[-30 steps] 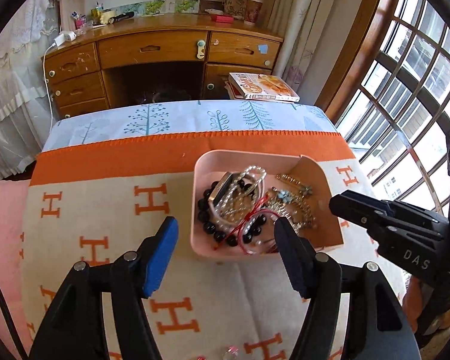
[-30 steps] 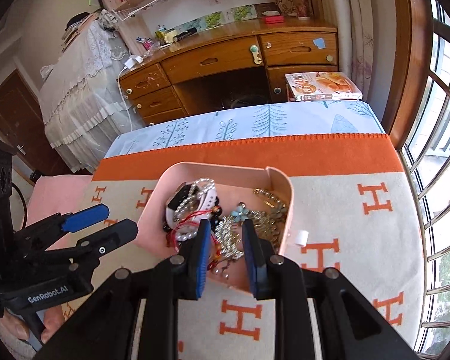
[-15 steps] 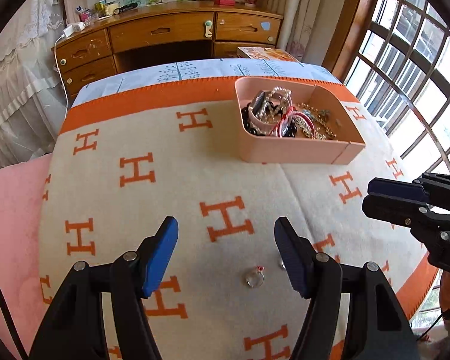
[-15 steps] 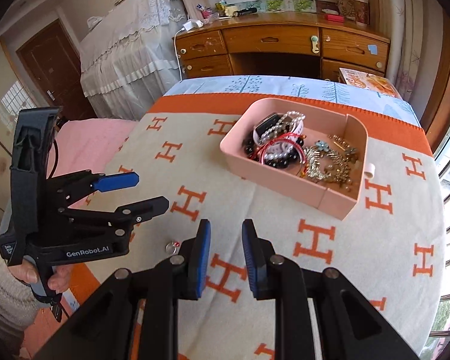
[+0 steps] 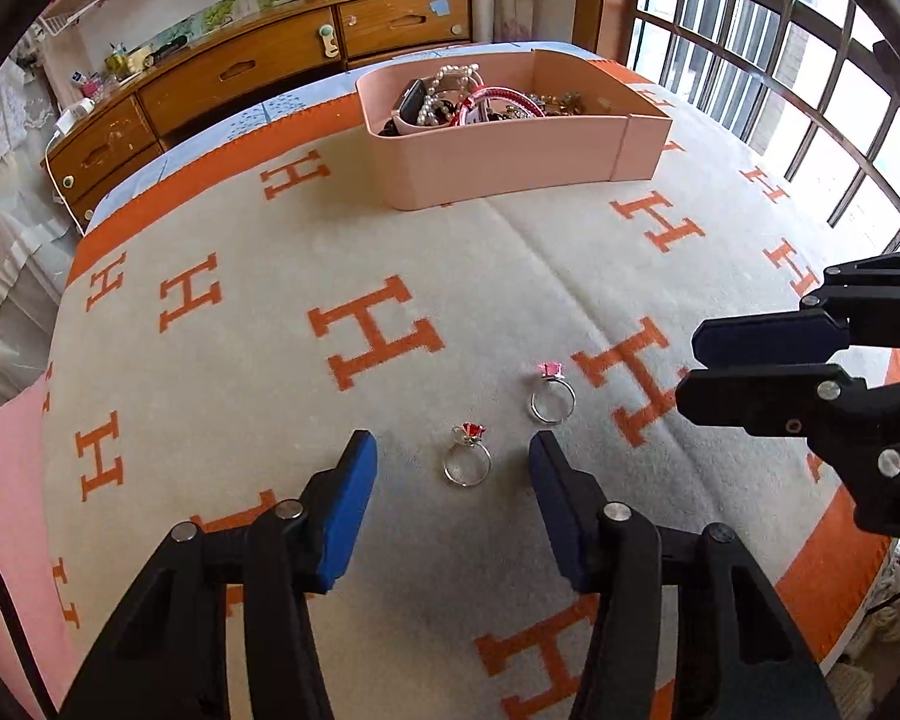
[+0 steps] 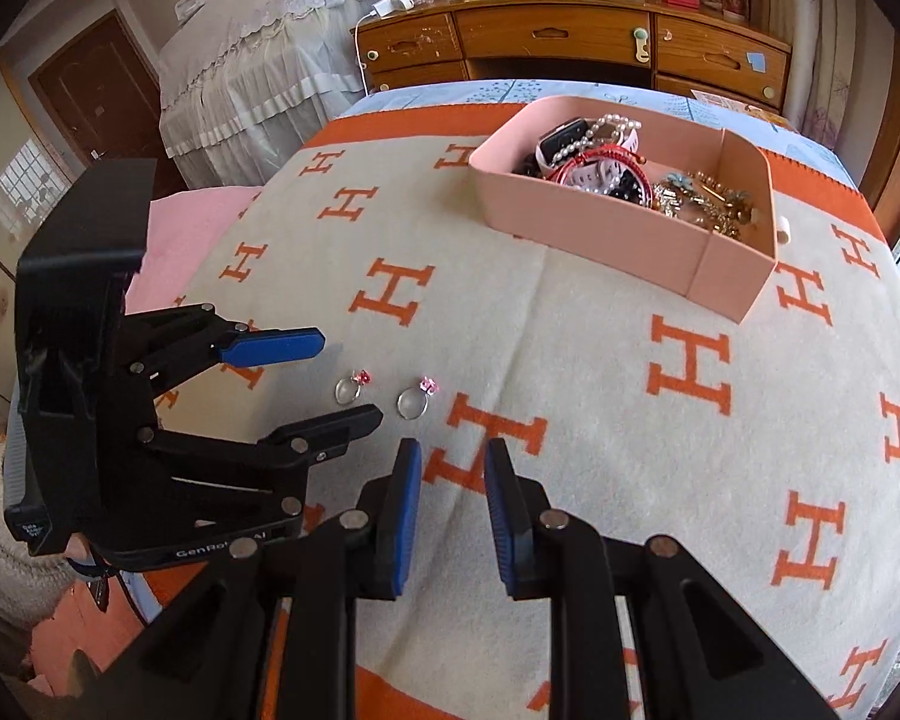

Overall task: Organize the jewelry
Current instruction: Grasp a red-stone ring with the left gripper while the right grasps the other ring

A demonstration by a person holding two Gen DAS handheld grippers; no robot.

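Left wrist view: the left gripper [image 5: 453, 462], fingers spread wide and empty, frames a red-stone ring [image 5: 467, 456] at lower centre, a pink-stone ring [image 5: 552, 393] just beside it on the blanket [image 5: 270, 396] patterned with orange "H" letters. Right wrist view: the right gripper [image 6: 453, 468] is narrowly parted, empty; "GenRobot.AI" is partly readable at lower left, and the pink tray [image 6: 594, 234] of jewelry sits upper right.

two rings [image 5: 467, 457] side by side on blanket [image 5: 270, 396] | tray [image 5: 510, 150] behind
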